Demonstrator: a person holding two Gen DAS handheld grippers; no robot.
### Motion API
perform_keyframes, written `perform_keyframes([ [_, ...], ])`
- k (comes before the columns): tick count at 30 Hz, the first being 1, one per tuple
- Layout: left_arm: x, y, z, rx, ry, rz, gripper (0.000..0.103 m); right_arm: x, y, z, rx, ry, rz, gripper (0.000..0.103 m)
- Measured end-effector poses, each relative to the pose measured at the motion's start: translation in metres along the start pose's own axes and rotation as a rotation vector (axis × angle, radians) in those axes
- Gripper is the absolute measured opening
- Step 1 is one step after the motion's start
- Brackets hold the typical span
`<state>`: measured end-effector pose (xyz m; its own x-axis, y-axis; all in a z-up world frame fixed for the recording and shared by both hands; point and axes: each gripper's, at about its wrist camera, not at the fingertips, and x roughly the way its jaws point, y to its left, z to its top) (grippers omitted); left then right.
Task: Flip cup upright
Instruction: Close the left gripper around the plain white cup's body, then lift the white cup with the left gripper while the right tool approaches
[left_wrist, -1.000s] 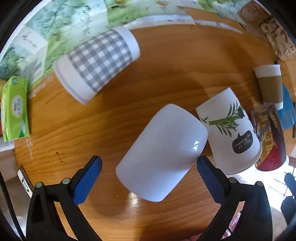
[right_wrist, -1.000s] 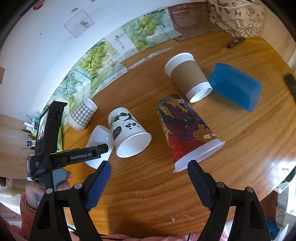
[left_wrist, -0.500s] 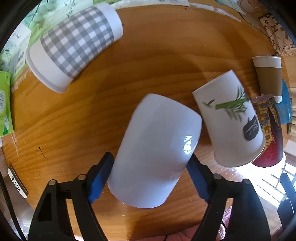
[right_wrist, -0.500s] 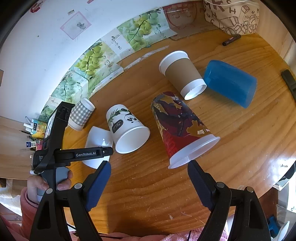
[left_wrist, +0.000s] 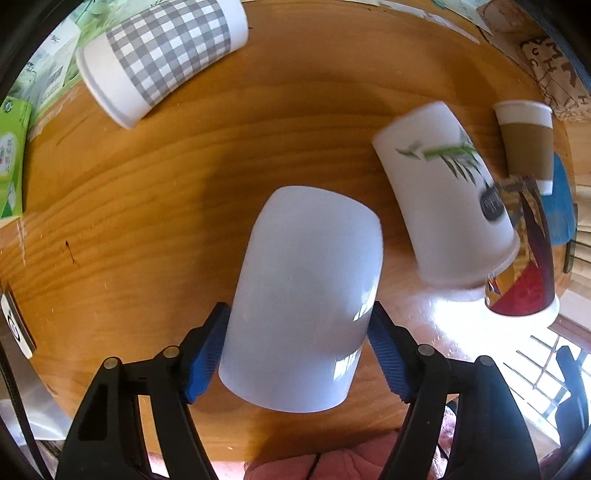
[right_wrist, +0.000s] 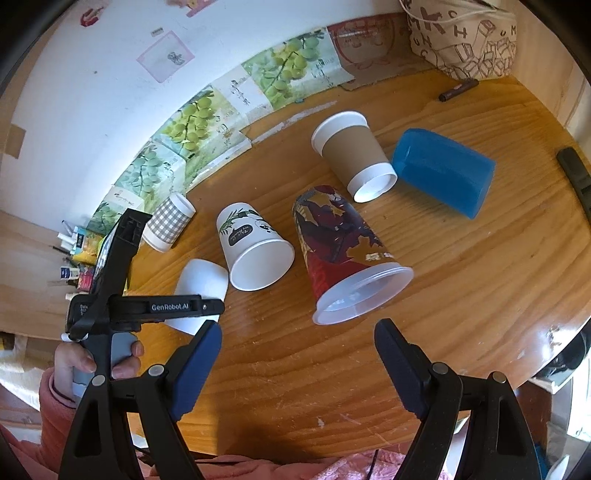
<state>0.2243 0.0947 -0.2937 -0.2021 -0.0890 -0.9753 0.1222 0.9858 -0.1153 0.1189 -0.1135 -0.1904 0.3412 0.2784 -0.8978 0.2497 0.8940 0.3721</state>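
Left gripper (left_wrist: 297, 347) clamps white cup (left_wrist: 306, 295); right gripper (right_wrist: 297, 354) spread

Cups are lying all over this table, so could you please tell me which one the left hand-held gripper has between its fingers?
The plain white cup, lying on its side between the left hand-held gripper pads. It has no print, unlike the bamboo-print cup beside it.

The left wrist view looks steeply down at the bench (left_wrist: 155, 192) from close range, the white cup (left_wrist: 303, 295) filling its centre. The right wrist view sits higher and farther back, facing the wall, sharing that cup (right_wrist: 201, 284) and its neighbours.
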Motion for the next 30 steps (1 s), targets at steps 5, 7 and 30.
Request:
perform_keyframes([
  [5, -0.004, -0.005, -0.035, -0.021, 0.002, -0.002, 0.075, -0.010, -0.012, -0.001, -0.067, -0.017, 0.018, 0.085],
  [7, -0.007, -0.008, -0.050, -0.030, -0.005, 0.003, 0.075, -0.014, -0.018, -0.003, -0.099, -0.019, 0.027, 0.085],
  [30, -0.021, -0.112, -0.132, -0.161, -0.072, -0.271, 0.073, -0.065, -0.105, -0.035, -0.640, -0.135, 0.023, 0.085],
])
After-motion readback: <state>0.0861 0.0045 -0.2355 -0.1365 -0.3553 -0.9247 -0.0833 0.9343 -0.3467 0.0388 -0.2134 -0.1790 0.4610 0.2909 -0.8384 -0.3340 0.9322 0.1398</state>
